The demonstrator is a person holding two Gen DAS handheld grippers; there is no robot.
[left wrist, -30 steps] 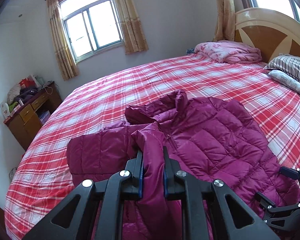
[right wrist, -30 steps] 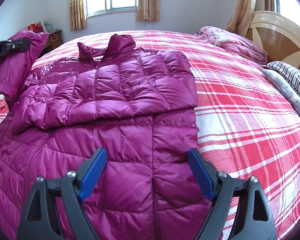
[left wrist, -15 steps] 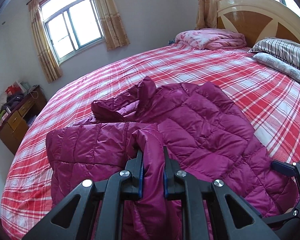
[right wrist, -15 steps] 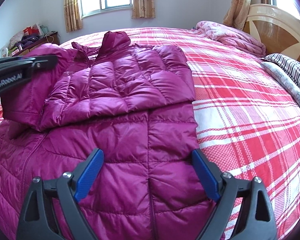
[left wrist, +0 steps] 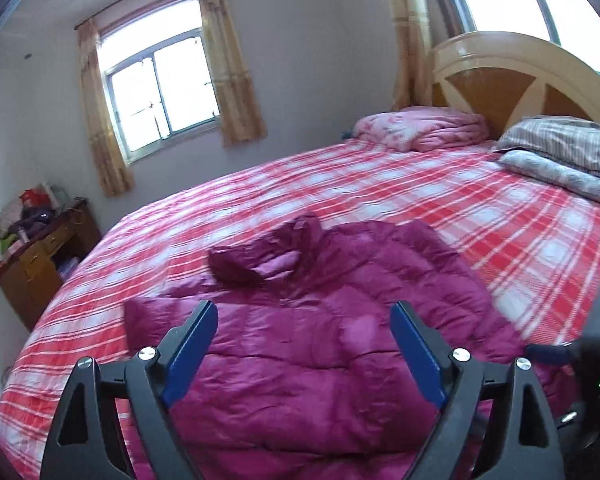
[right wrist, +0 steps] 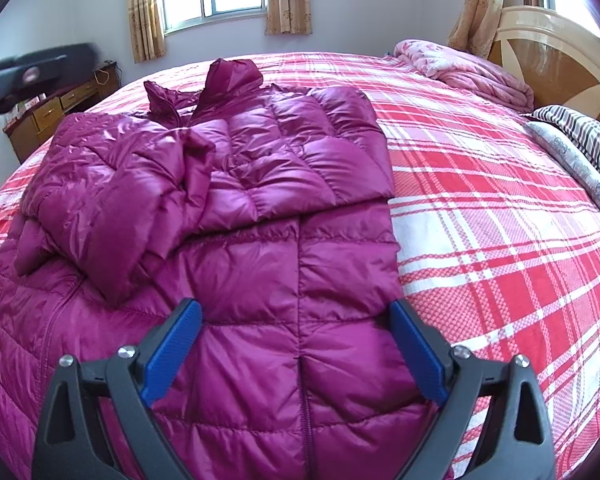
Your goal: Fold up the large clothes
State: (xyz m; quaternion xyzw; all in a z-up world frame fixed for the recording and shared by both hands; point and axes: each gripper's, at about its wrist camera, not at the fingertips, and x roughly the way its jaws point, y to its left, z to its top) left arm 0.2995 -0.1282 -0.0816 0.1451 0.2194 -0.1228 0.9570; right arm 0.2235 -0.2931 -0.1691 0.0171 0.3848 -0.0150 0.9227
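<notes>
A magenta quilted down jacket (right wrist: 284, 216) lies front-up on the red plaid bed (right wrist: 500, 208), collar at the far end. Both sleeves are folded across the chest; the left sleeve (right wrist: 112, 216) lies crumpled on top. My left gripper (left wrist: 304, 340) is open and empty, above the jacket (left wrist: 300, 360). My right gripper (right wrist: 296, 344) is open and empty, low over the jacket's lower front near the zipper. The left gripper shows blurred at the left edge of the right wrist view (right wrist: 28, 72). The right gripper shows at the right edge of the left wrist view (left wrist: 596, 360).
A folded pink blanket (right wrist: 472, 68) and striped pillows (right wrist: 580, 136) lie by the wooden headboard (left wrist: 520, 76). A cluttered wooden cabinet (left wrist: 40, 256) stands left of the bed, beside the window wall.
My left gripper has opened and let go of the sleeve, which now lies across the jacket's chest. The left gripper has lifted back. The right gripper has stayed open and almost still.
</notes>
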